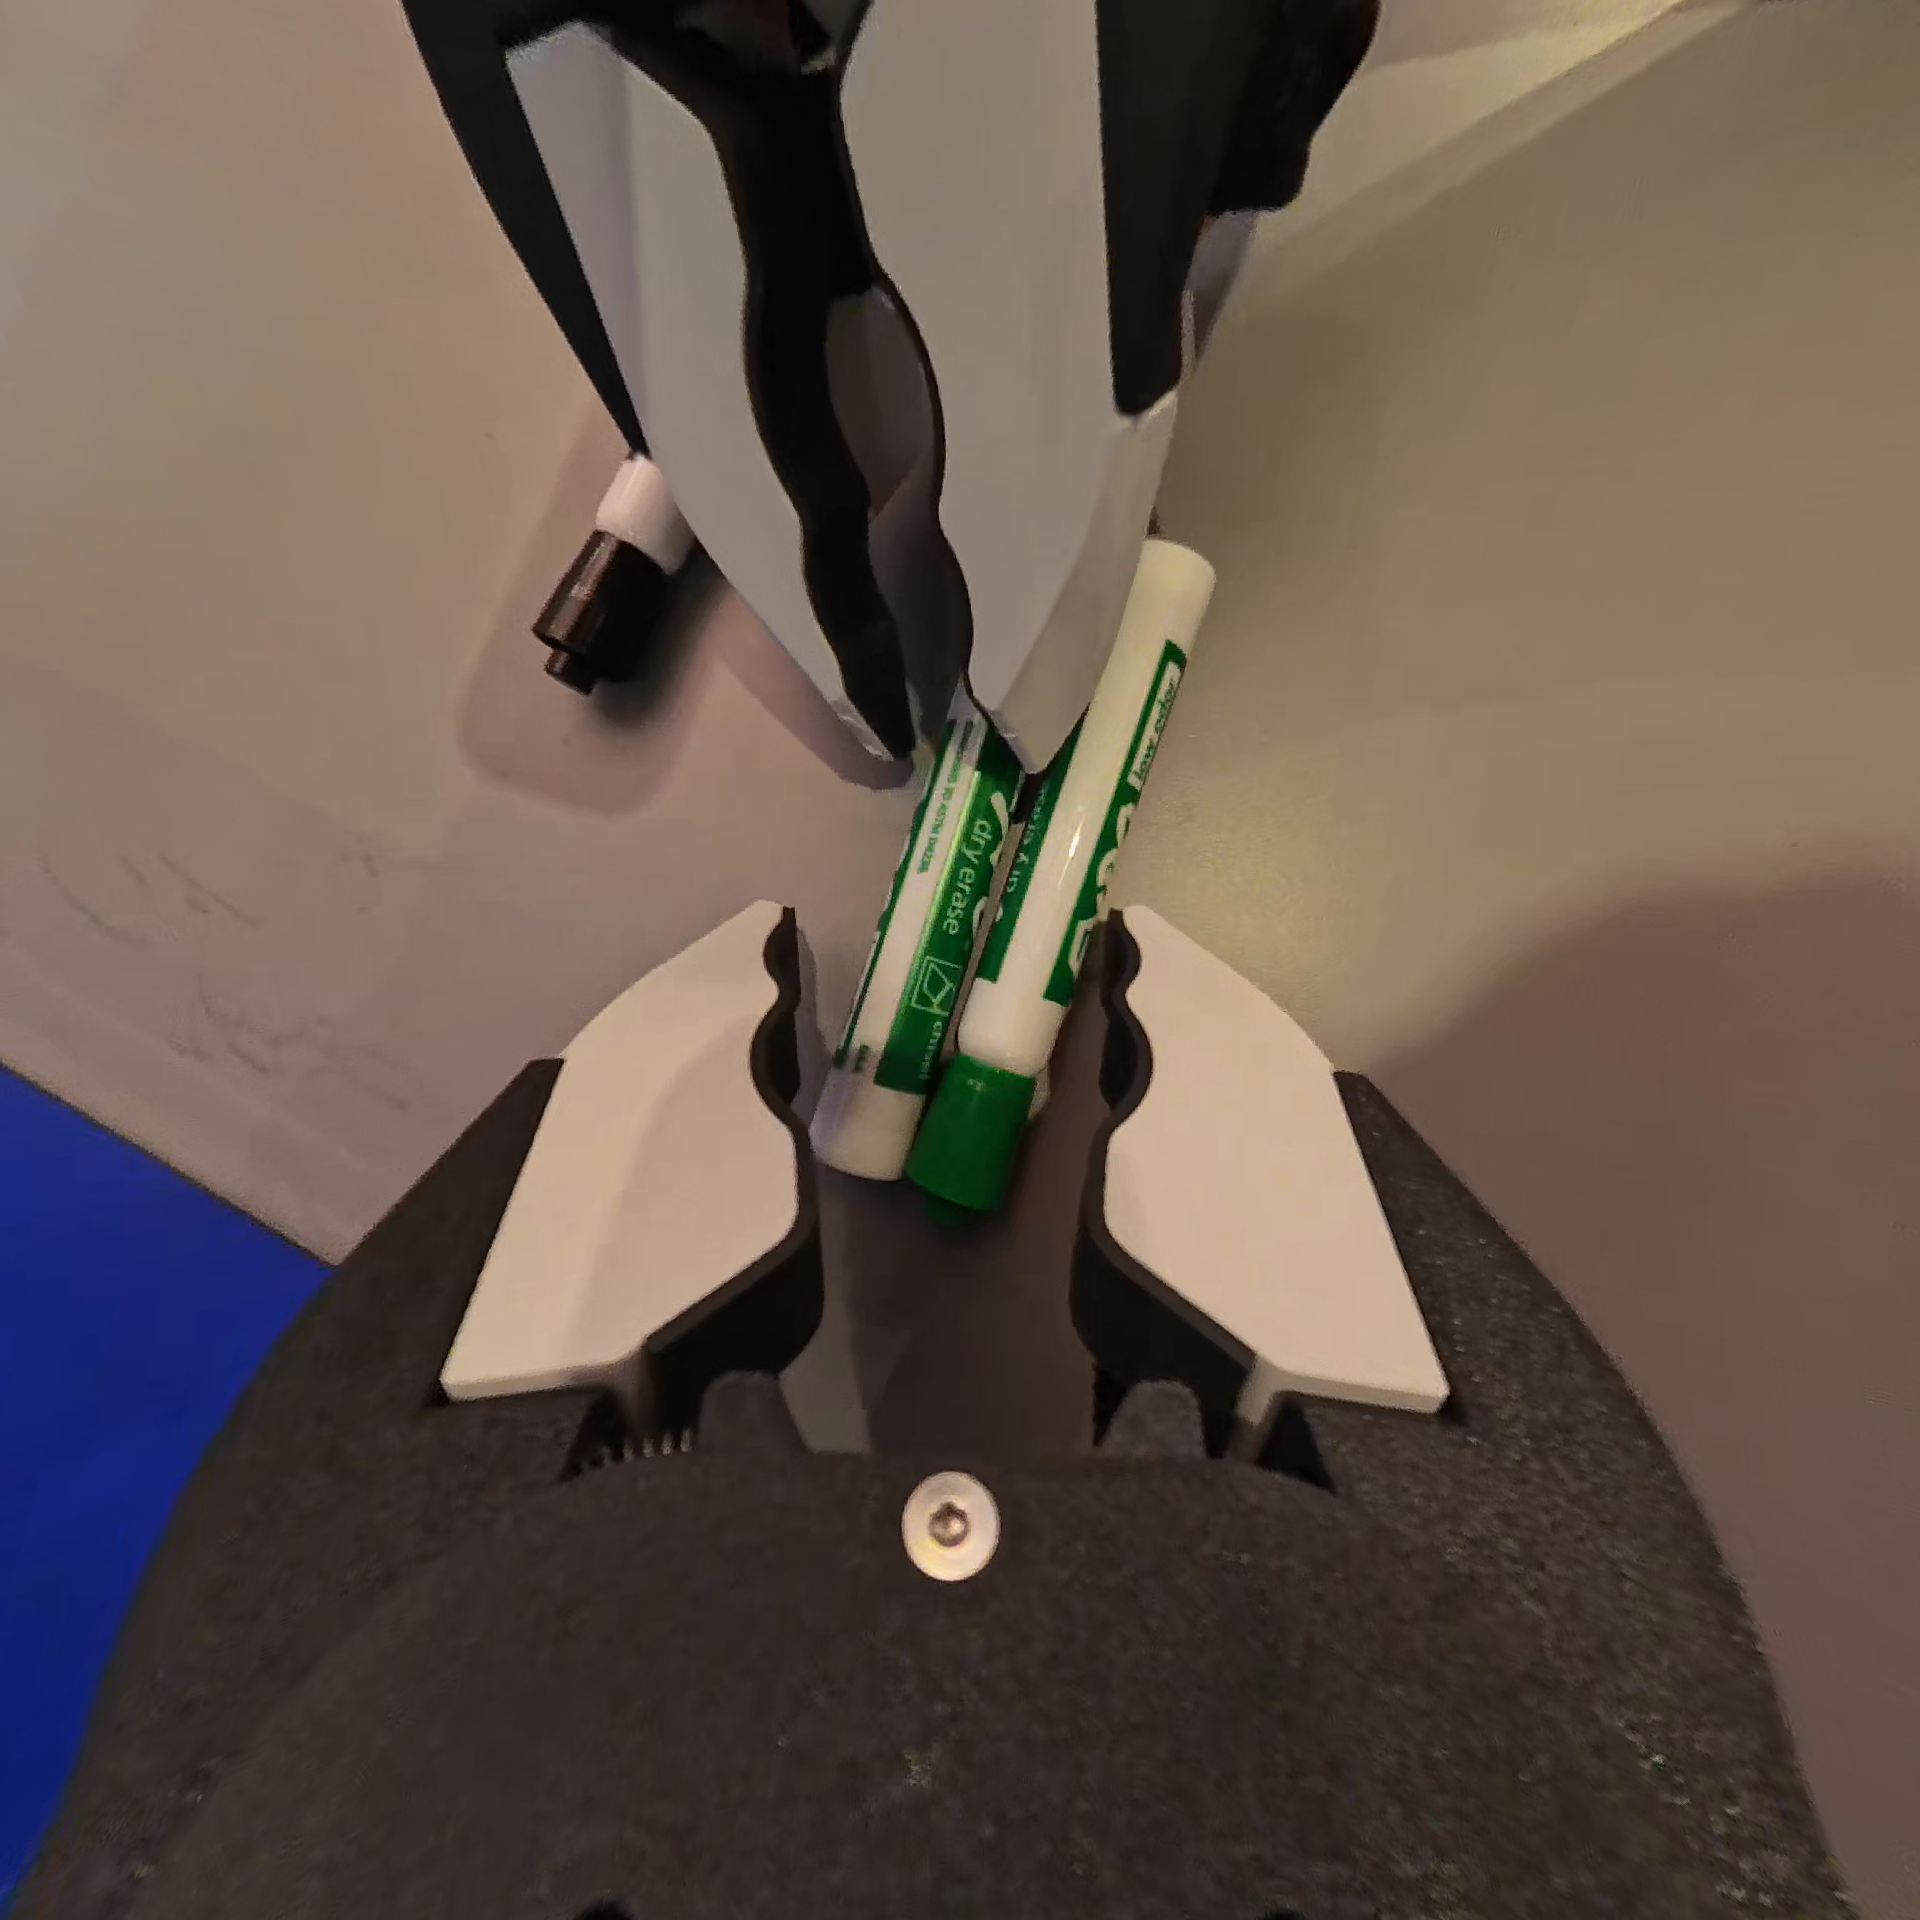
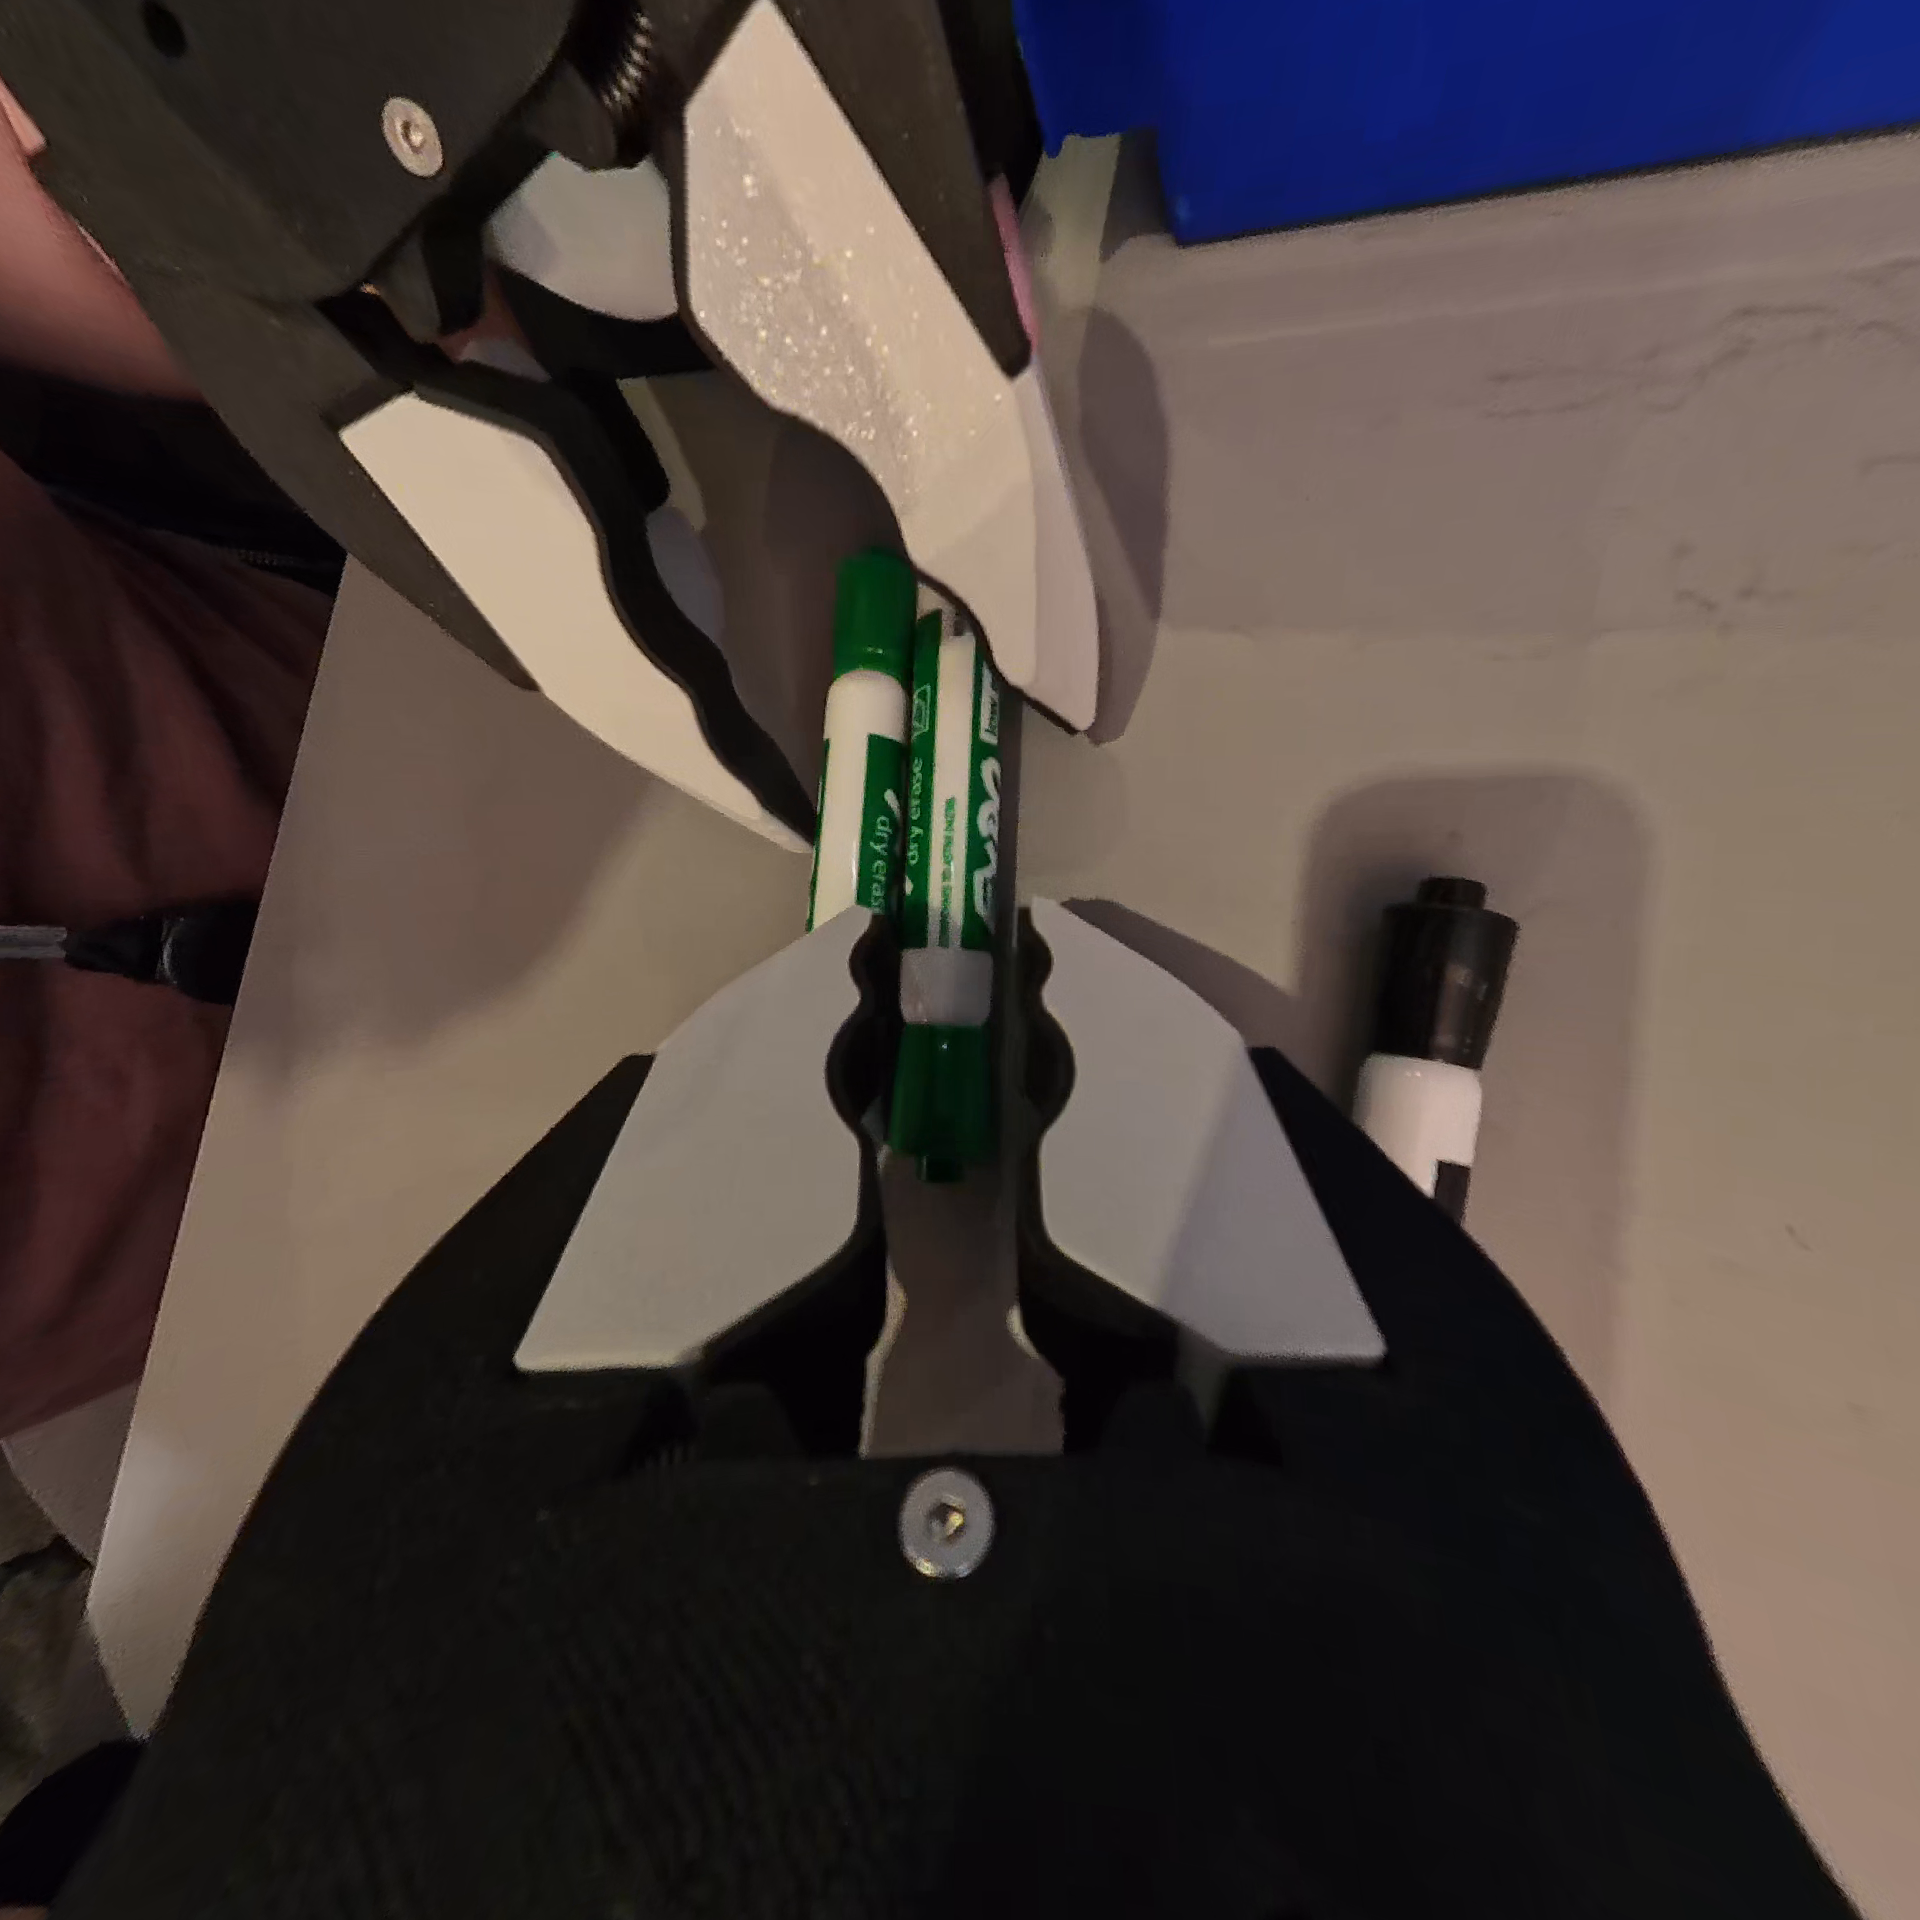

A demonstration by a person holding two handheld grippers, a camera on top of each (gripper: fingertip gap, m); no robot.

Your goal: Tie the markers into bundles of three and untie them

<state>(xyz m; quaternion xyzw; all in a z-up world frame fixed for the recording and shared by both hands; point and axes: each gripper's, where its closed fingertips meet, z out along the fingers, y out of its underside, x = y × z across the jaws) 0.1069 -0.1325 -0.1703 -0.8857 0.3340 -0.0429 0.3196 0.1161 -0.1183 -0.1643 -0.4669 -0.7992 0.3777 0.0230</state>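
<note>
Two green-and-white markers [image 1: 935, 935] lie side by side on the pale table, caps pointing opposite ways. My left gripper [image 1: 956, 925] is open, with its fingers on either side of one end of the pair. My right gripper [image 2: 951, 920] is shut on the other end of the green markers [image 2: 940, 831], where a pale band [image 2: 940, 987] crosses the green-capped one. The right gripper also shows from above in the left wrist view [image 1: 940, 727], and the left gripper shows in the right wrist view [image 2: 935, 779]. I cannot tell if a third marker is hidden underneath.
A black-capped marker [image 1: 603, 592] lies apart on the table, and it also shows in the right wrist view [image 2: 1439, 1008]. A blue bin [image 2: 1455, 104] stands at the table's far side. A person's dark red sleeve [image 2: 104, 727] is beyond the table edge [image 2: 301, 727]. Only a small space, under 4 cm, lies between the two pairs of fingers.
</note>
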